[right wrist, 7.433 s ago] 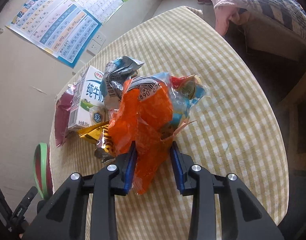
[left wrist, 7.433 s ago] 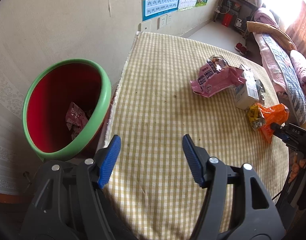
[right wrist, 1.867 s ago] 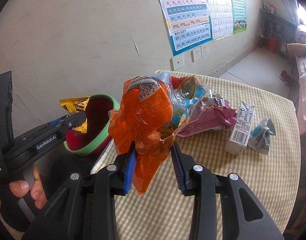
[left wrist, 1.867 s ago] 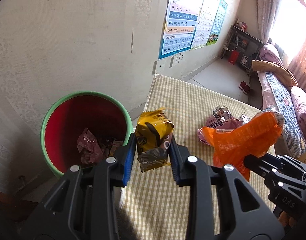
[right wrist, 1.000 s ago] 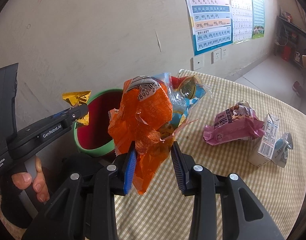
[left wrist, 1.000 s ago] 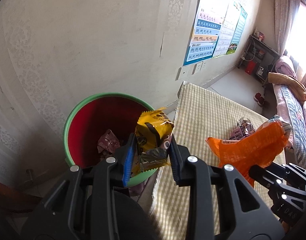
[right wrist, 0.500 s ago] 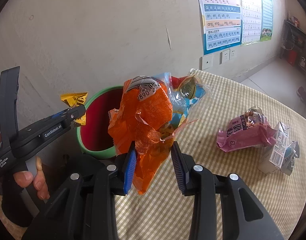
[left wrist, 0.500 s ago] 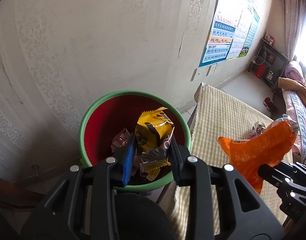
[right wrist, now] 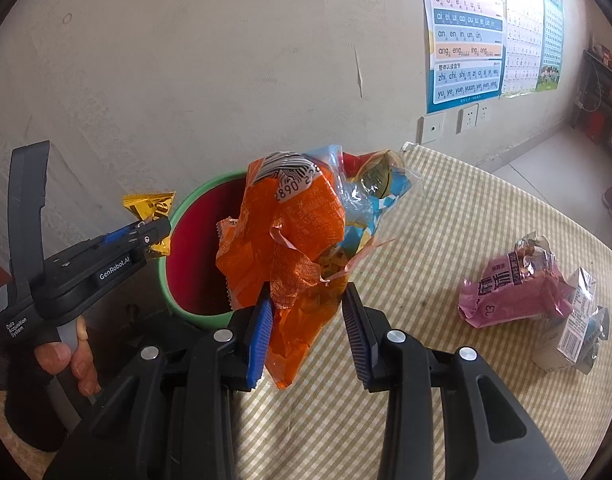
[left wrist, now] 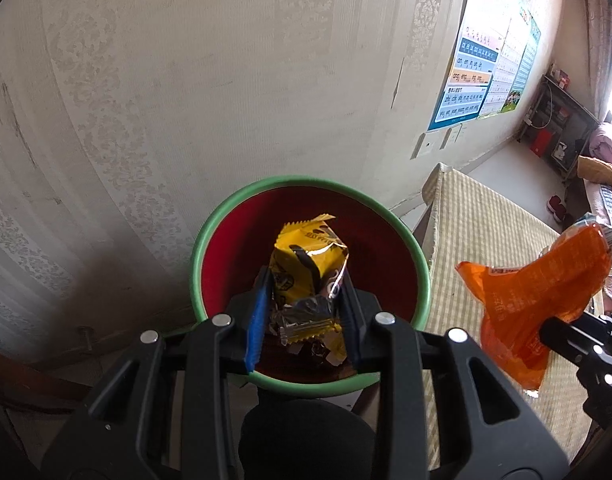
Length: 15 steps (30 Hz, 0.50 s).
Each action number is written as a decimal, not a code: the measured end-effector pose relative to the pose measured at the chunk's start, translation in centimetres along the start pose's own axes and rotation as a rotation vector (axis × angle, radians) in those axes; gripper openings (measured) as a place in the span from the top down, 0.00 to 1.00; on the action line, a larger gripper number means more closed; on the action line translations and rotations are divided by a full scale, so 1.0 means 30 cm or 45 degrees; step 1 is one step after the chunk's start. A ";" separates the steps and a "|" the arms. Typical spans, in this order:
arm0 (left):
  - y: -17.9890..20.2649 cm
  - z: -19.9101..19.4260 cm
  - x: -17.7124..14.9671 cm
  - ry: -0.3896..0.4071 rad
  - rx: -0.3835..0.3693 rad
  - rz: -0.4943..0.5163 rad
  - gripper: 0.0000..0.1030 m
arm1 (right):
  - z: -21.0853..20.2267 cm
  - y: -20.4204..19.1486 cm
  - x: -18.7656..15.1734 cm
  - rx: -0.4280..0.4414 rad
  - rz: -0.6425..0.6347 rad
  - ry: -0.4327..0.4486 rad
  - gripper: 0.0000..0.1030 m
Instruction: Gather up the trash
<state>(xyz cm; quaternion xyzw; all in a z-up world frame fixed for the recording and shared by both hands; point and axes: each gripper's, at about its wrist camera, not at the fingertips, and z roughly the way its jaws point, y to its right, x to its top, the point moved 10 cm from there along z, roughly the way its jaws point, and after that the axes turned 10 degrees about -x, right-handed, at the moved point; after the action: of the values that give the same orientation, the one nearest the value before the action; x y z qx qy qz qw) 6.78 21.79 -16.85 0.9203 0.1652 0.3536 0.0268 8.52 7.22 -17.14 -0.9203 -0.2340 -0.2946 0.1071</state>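
Observation:
My left gripper (left wrist: 304, 308) is shut on a yellow snack wrapper (left wrist: 306, 258) and holds it over the mouth of the red bin with a green rim (left wrist: 210, 240). The same wrapper (right wrist: 148, 206) and left gripper (right wrist: 152, 236) show in the right wrist view beside the bin (right wrist: 184, 256). My right gripper (right wrist: 306, 320) is shut on an orange wrapper (right wrist: 290, 236) bunched with a blue-and-clear bag (right wrist: 370, 192), held above the table edge near the bin. The orange wrapper (left wrist: 534, 284) shows at the right of the left wrist view.
The checked tablecloth (right wrist: 466, 240) carries a pink wrapper (right wrist: 510, 284), a small milk carton (right wrist: 566, 336) and a silver wrapper (right wrist: 600, 324) at the right. The bin stands against the wall (left wrist: 186, 80). Posters (right wrist: 466, 32) hang on it.
My left gripper has carried the yellow wrapper from above the table's edge to over the bin's mouth. My right gripper has moved closer to the bin with the orange wrapper.

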 end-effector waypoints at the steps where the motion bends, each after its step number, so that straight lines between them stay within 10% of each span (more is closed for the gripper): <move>1: -0.006 0.004 0.003 -0.003 0.000 -0.005 0.70 | 0.006 -0.007 0.008 -0.003 -0.008 0.003 0.66; 15: -0.061 0.063 0.018 -0.033 0.034 -0.018 0.70 | 0.036 -0.039 0.049 0.013 -0.061 0.003 0.66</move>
<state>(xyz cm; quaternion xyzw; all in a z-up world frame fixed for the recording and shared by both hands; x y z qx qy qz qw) 7.89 23.82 -18.22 0.9239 0.1758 0.3392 0.0192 9.54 9.14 -17.07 -0.9134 -0.2574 -0.2971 0.1052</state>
